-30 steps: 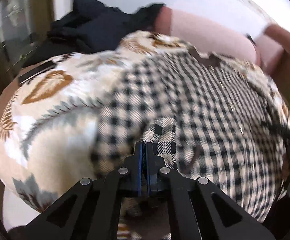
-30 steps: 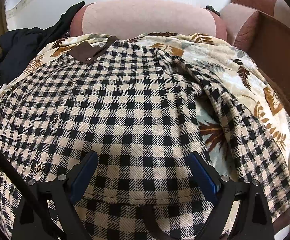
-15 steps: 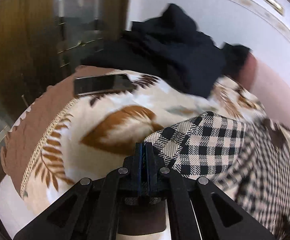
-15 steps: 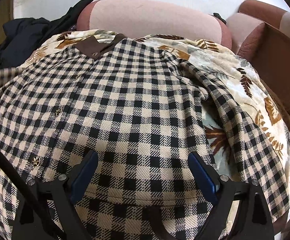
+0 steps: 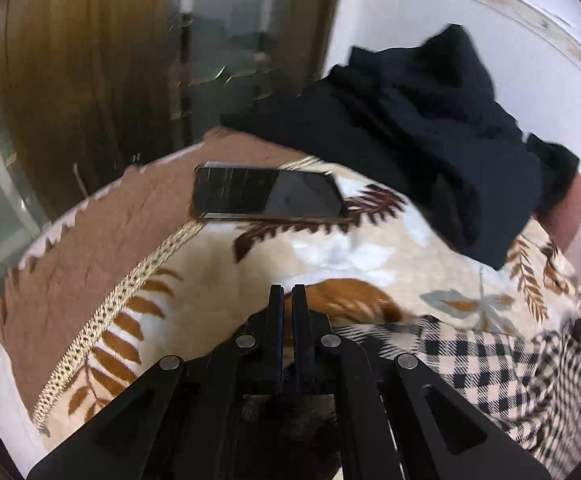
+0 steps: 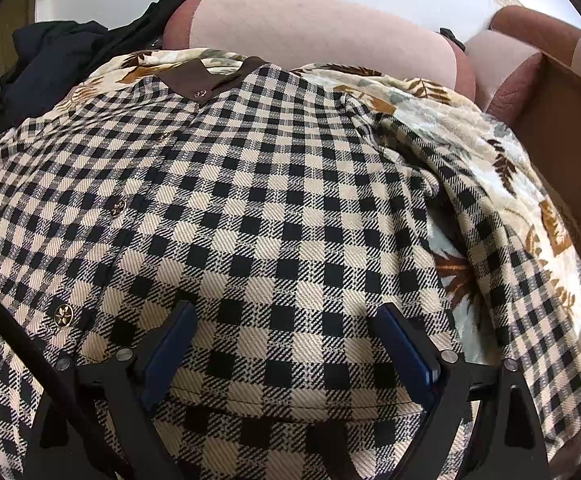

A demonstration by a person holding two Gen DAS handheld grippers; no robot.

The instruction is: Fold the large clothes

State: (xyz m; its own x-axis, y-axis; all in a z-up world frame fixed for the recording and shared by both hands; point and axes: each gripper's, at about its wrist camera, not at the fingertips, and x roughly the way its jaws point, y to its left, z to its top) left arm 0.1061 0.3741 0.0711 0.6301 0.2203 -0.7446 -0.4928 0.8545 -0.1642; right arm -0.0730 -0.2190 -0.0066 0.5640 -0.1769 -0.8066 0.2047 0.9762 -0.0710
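Observation:
A beige-and-black checked shirt [image 6: 270,200] with a brown collar [image 6: 202,80] lies front up on a leaf-patterned blanket [image 6: 510,168]. My right gripper [image 6: 286,320] hangs open just over the shirt's lower front, its blue pads [image 6: 170,344] spread wide with only flat cloth below. In the left wrist view my left gripper [image 5: 286,292] is shut on the shirt's sleeve [image 5: 470,356]. The sleeve trails off to the right, and its brown cuff shows dark under the fingers. The pinch itself is hidden. The left fingertips point over the blanket [image 5: 330,252] near its left border.
A black phone [image 5: 266,196] lies on the blanket's edge ahead of the left gripper. A heap of dark clothes [image 5: 430,128] sits at the sofa's left end. The pink backrest [image 6: 310,28] and a brown armrest [image 6: 550,92] bound the seat. A wooden door [image 5: 70,80] stands left.
My left gripper swung left with the sleeve, away from the shirt's body and out over the blanket towards the phone. The sleeve now lies stretched out sideways. The right gripper stayed open in place.

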